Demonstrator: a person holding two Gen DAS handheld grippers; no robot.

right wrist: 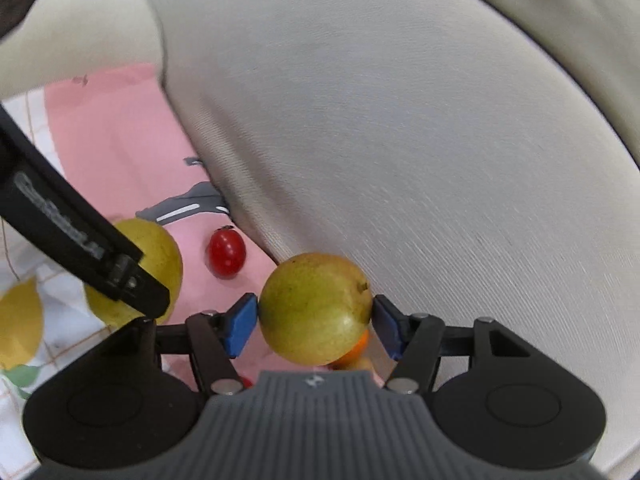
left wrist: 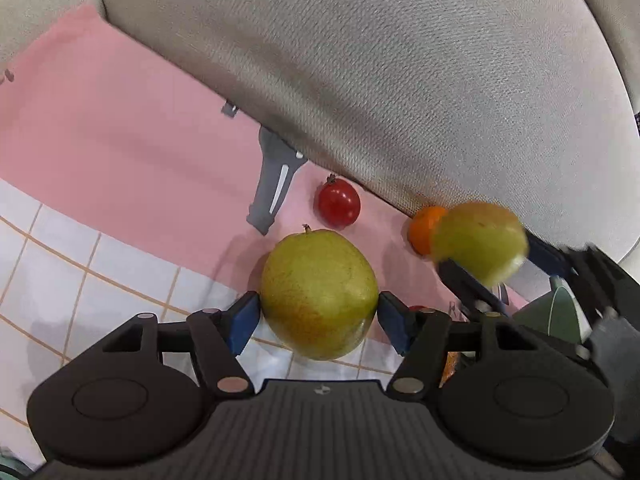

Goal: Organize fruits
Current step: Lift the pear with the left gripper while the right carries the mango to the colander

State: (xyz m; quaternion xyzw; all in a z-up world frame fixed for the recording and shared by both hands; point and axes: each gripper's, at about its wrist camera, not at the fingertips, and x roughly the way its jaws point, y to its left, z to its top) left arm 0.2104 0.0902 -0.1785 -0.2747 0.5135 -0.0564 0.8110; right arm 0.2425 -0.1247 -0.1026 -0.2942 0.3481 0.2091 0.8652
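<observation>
My left gripper [left wrist: 318, 314] is shut on a green-yellow pear [left wrist: 318, 292], held above the cloth. My right gripper [right wrist: 314, 322] is shut on a second green-yellow pear [right wrist: 316, 306]; that gripper and its pear [left wrist: 480, 242] also show blurred at the right of the left wrist view. The left gripper's pear [right wrist: 158, 254] shows at the left of the right wrist view, partly hidden by a black finger [right wrist: 80, 248]. A red cherry tomato [left wrist: 338, 203] [right wrist: 226, 255] lies on the pink cloth. An orange [left wrist: 424, 228] [right wrist: 356, 346] lies behind the right pear.
A pink cloth [left wrist: 120, 128] and a white checked cloth with lemon prints [right wrist: 24, 320] cover the surface. A large grey-beige cushion [left wrist: 400, 80] [right wrist: 400, 140] rises just behind the fruits. A grey printed mark [left wrist: 274, 188] is on the pink cloth.
</observation>
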